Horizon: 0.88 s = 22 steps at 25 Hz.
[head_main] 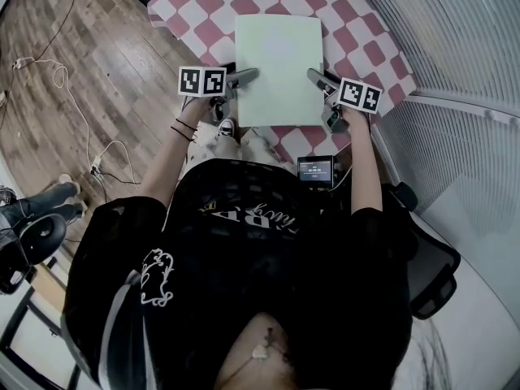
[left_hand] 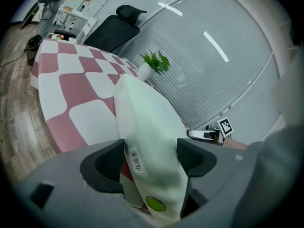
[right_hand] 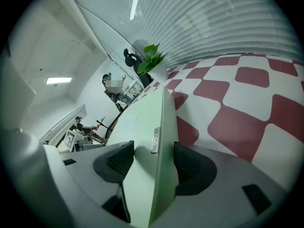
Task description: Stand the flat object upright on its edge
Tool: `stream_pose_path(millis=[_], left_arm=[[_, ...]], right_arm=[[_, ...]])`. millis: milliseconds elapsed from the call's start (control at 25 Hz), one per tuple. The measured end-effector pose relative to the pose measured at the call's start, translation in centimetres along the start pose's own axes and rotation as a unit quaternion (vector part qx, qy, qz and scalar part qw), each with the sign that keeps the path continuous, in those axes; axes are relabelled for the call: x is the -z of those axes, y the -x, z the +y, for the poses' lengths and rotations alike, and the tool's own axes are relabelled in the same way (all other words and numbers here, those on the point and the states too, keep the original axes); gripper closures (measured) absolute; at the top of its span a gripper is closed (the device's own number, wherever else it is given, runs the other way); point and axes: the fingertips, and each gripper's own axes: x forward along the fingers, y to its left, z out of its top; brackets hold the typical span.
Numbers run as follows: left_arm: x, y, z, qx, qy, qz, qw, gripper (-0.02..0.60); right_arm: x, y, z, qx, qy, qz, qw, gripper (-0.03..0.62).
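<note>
Wide open, the left gripper and right gripper straddle opposite edges of the flat object, probably light and stiff; clamp there.

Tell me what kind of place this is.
Probably an office or lab workspace: a black office chair by the checkered table, a striped glass partition alongside, and cables trailing over the wood floor.

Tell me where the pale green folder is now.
Head view, upper middle: the folder is at the checkered table's near edge, its side edges between the jaws of the left gripper and right gripper.
</note>
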Motion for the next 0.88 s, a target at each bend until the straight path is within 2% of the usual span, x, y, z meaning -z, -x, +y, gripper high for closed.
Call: stream_pose_path(millis=[160, 320, 560, 680, 880], left_arm=[[0.1, -0.2, -0.1, -0.004, -0.008, 0.007, 0.9999, 0.237], [0.0, 0.0, -0.4, -0.015, -0.026, 0.021, 0.9993, 0.238], [-3.0, 1.3, -2.7, -0.016, -0.105, -0.01, 0.9942, 0.239], [-5.3, 1.9, -3.8, -0.023, -0.163, -0.023, 0.9861, 0.238], [-9.1, 2.8, -5.6, -0.044, -0.264, -0.048, 0.9624, 0.238]], right_arm=[[0.1, 0.1, -0.1, 0.017, 0.015, 0.0, 1.0, 0.344], [-0.4, 0.7, 0.8, 0.037, 0.055, -0.004, 0.998, 0.349], [-2.8, 3.0, 3.2, 0.054, 0.104, -0.06, 0.991, 0.355], [-4.6, 4.0, 4.8, 0.06, 0.13, -0.092, 0.985, 0.356], [-6.7, 5.0, 6.8, 0.089, 0.17, -0.131, 0.973, 0.361]])
